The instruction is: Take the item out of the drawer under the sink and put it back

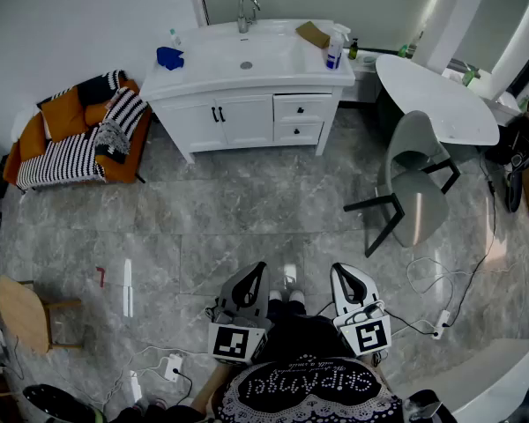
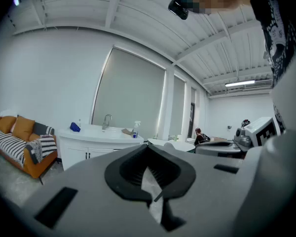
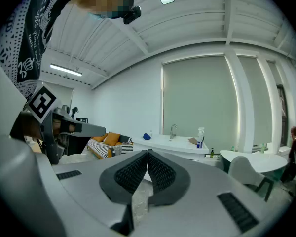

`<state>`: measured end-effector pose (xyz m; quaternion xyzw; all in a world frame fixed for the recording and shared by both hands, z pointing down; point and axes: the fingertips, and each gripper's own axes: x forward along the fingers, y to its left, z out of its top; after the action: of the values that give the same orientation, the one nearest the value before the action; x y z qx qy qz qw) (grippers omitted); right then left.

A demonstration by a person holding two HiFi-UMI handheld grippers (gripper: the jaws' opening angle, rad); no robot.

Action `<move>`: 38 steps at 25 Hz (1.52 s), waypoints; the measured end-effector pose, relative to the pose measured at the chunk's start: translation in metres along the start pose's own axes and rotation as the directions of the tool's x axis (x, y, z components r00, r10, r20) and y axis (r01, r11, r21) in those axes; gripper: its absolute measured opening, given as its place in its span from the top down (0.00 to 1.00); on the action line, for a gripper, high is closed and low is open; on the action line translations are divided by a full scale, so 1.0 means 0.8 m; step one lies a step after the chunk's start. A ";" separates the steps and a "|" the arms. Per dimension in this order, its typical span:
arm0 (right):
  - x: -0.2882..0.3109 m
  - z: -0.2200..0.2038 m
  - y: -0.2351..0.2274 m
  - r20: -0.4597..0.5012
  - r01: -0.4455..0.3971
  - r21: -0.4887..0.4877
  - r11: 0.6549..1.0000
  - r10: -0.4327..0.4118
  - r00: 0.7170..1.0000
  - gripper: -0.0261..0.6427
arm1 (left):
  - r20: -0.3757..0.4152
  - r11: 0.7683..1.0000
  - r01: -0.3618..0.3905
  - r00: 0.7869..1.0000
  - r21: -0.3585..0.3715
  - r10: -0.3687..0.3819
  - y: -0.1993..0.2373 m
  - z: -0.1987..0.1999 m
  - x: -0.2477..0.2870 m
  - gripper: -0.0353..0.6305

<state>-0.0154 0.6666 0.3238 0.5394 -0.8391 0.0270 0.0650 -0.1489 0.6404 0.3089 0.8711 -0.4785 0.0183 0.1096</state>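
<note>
The white sink cabinet (image 1: 247, 69) stands far across the grey floor, with two small drawers (image 1: 301, 108) at its right, both closed. Whatever lies in the drawers is hidden. My left gripper (image 1: 258, 268) and right gripper (image 1: 342, 270) are held close to my body, side by side, well short of the cabinet. In the left gripper view the left gripper (image 2: 148, 147) has its jaws together with nothing between them, and the cabinet (image 2: 96, 142) shows small beyond. The right gripper (image 3: 147, 153) is likewise shut and empty, aimed toward the cabinet (image 3: 173, 145).
An orange sofa (image 1: 66, 139) with a striped blanket stands at the left. A grey chair (image 1: 419, 188) and a white round table (image 1: 436, 95) are at the right, a wooden stool (image 1: 22, 311) at the near left. Cables (image 1: 441, 289) trail on the floor. A spray bottle (image 1: 334, 51) stands on the counter.
</note>
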 end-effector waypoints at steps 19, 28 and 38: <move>0.010 -0.007 0.024 0.027 0.012 0.087 0.996 -0.014 1.000 0.93 | -0.016 1.000 0.015 1.000 0.008 -0.015 0.028 -0.003 -0.012 0.94; 0.028 -0.008 0.049 0.021 0.005 0.111 0.994 -0.008 1.000 0.93 | -0.069 0.999 0.018 0.997 -0.037 -0.020 0.055 -0.018 -0.022 0.94; 0.067 -0.016 0.032 -0.026 -0.005 0.138 0.990 0.009 1.000 0.93 | -0.130 0.995 -0.029 0.991 -0.094 0.016 0.083 -0.034 0.004 0.94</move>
<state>-0.0595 0.6305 0.3443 0.5392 -0.8362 0.0923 0.0389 -0.2006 0.6089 0.3476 0.8563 -0.4804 0.0530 0.1819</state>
